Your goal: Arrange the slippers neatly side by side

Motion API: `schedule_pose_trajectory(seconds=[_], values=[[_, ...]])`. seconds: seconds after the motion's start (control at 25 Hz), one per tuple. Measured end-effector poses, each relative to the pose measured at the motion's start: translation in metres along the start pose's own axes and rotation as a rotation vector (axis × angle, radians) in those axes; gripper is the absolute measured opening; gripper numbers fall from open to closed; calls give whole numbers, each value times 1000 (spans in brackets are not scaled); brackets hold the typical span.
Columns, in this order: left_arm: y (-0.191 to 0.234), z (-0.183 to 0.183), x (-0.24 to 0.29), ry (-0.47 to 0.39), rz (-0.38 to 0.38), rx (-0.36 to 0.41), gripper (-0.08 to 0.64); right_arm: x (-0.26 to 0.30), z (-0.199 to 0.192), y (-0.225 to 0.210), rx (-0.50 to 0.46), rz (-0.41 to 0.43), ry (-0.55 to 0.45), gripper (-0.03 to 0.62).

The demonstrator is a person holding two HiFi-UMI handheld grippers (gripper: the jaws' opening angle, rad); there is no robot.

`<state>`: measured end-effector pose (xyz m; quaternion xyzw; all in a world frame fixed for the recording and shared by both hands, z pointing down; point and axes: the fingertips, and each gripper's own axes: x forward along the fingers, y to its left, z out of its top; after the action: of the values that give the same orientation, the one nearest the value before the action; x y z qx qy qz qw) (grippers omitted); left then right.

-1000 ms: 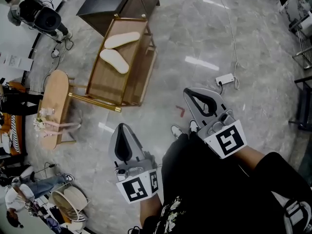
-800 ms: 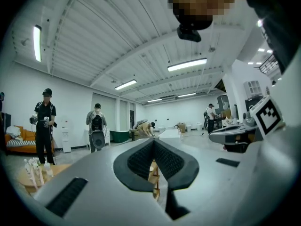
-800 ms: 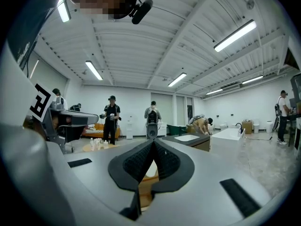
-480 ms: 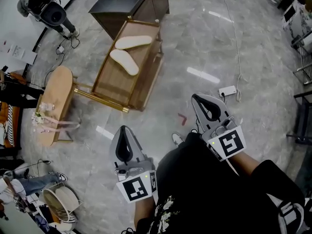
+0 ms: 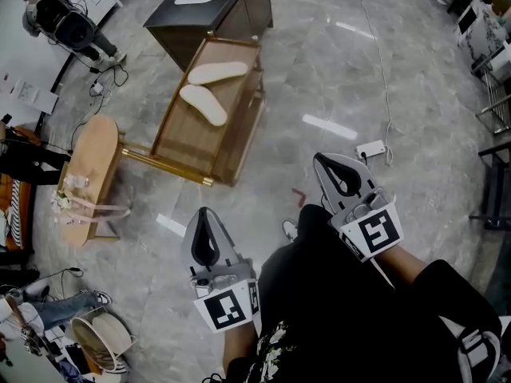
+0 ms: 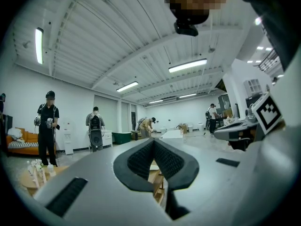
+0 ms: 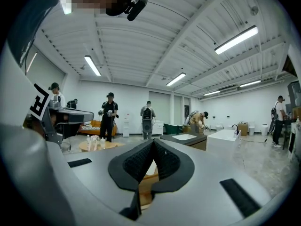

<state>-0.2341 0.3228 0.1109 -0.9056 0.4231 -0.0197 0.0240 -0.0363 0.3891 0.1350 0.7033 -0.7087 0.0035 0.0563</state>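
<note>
both my jaws are pressed together with nothing between the pads. the left gripper (image 5: 204,214) and the right gripper (image 5: 320,159) hang empty in front of my body, above the stone floor (image 5: 319,78).

the slippers are well apart from me. they lie on top of a low wooden rack (image 5: 190,140) that stands ahead on the floor, just in front of a dark cabinet (image 5: 231,10). they are almost straight ahead of my left gripper, and ahead and off to the left of my right one.

the nearer slipper (image 5: 203,104) lies on a slant, its long axis running from far-left to near-right. the farther slipper (image 5: 217,73) lies nearly crosswise to my line of sight. so their left ends come near each other and their right ends spread into an open v, not a neat pair.

i judge the left gripper better placed for the nearer slipper, since it points nearly at it. the right one has about as far to go but must come across. nothing of the arranging is done yet. i must first close the distance and open the jaws. then, i think, i should swing one slipper round until its long axis runs alongside the other's.
</note>
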Motion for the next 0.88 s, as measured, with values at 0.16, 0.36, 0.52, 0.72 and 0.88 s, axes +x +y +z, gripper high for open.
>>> schedule_pose_trajectory(seconds=[0.16,0.36,0.52,0.72,0.88], values=[[-2,-3,-5,-3,-6,-13,-3,-6,0,2,-5,-6,3,-3],[1,-6,-3,2,-13,-16,-3,-8,4,2,-2,-25,-7,-3],[3,-6,-1,3,-7,2,-3,-11,3,0,-12,-30,-3,-3],[14,-7,0,5,18,6,-3,-4,-2,-4,-11,-36,10,-3],[15,-10,5,13,15,4,-3,3,0,-2,-7,-32,7,-3]])
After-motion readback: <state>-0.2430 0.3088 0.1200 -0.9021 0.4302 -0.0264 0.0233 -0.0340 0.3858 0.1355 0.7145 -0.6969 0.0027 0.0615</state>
